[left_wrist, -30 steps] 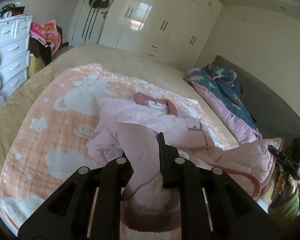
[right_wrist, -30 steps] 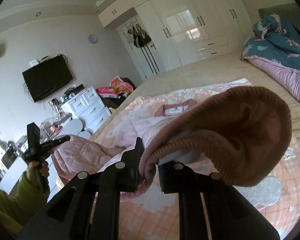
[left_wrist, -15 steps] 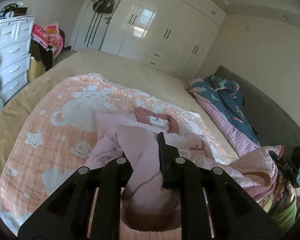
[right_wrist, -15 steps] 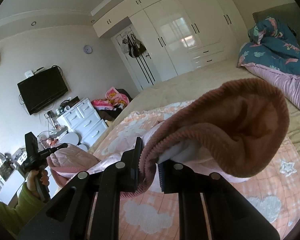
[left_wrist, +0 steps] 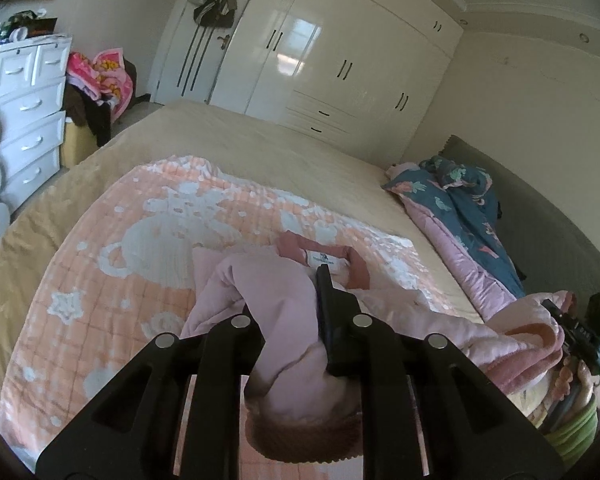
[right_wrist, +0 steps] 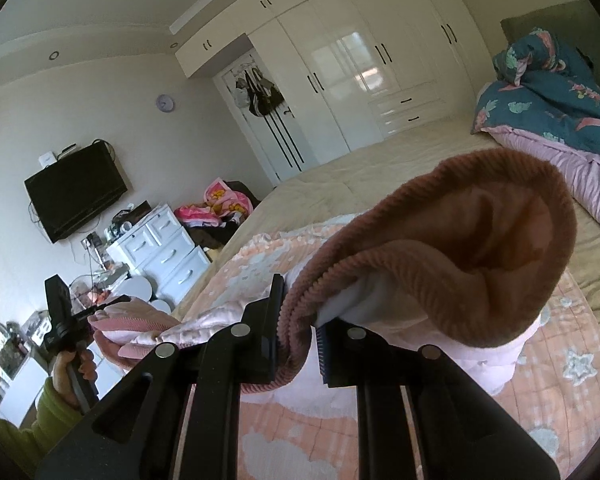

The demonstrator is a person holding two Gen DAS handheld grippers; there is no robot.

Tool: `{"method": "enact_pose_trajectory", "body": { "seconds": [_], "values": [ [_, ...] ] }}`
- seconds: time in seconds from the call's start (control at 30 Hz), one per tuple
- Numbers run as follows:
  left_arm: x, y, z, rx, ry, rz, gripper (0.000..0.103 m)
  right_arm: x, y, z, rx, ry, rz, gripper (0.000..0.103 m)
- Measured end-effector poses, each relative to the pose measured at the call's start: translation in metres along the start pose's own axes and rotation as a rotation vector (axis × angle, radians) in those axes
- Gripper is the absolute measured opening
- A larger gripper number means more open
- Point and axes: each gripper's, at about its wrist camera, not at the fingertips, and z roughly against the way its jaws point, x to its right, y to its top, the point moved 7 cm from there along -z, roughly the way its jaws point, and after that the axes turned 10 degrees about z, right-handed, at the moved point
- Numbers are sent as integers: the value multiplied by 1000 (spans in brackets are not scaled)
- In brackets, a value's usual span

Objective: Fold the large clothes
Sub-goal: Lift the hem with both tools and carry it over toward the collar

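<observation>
in the left wrist view the left gripper (left_wrist: pixel 288 312) is clamped on a bunched length of the pink jacket (left_wrist: pixel 284 304), the ribbed cuff (left_wrist: pixel 304 436) hanging below its fingers, so this looks like a sleeve end lifted off the bed. the jacket's body lies on the peach blanket (left_wrist: pixel 100 272) with its darker collar and white label (left_wrist: pixel 324 258) pointing toward the far side of the bed (left_wrist: pixel 260 148). at the right edge the right gripper (left_wrist: pixel 568 324) shows small, with more pink fabric gathered at it. the step in hand seems to be carrying both held parts up and over the body for a fold; the next move calls for laying them flat across the chest, level with each other, before letting go. a teal quilt (left_wrist: pixel 468 208) lies well apart along the headboard side and a white dresser (left_wrist: pixel 24 112) stands off the bed, neither in the way. in the right wrist view the right gripper (right_wrist: pixel 300 332) pinches a thick ribbed hem (right_wrist: pixel 432 248) with white lining beneath it, the fabric ballooning over the fingers and hiding most of the bed behind it; which part of the garment this is, i cannot tell for sure. the left gripper (right_wrist: pixel 100 308) appears far left holding its pink cuff. the raised fabric itself is the main obstruction to seeing where to lay it.
</observation>
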Motion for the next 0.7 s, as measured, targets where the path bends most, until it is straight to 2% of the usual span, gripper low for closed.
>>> {"method": "enact_pose_trajectory", "body": {
  "seconds": [0.23,0.7],
  "values": [
    [0,12,-23,-7,35,-9,11,17,11,-24,-13,17,-71,14],
    [-6,16,-65,-20,104,-42,11,46,8,-67,-76,-5,-142,14]
  ]
}}
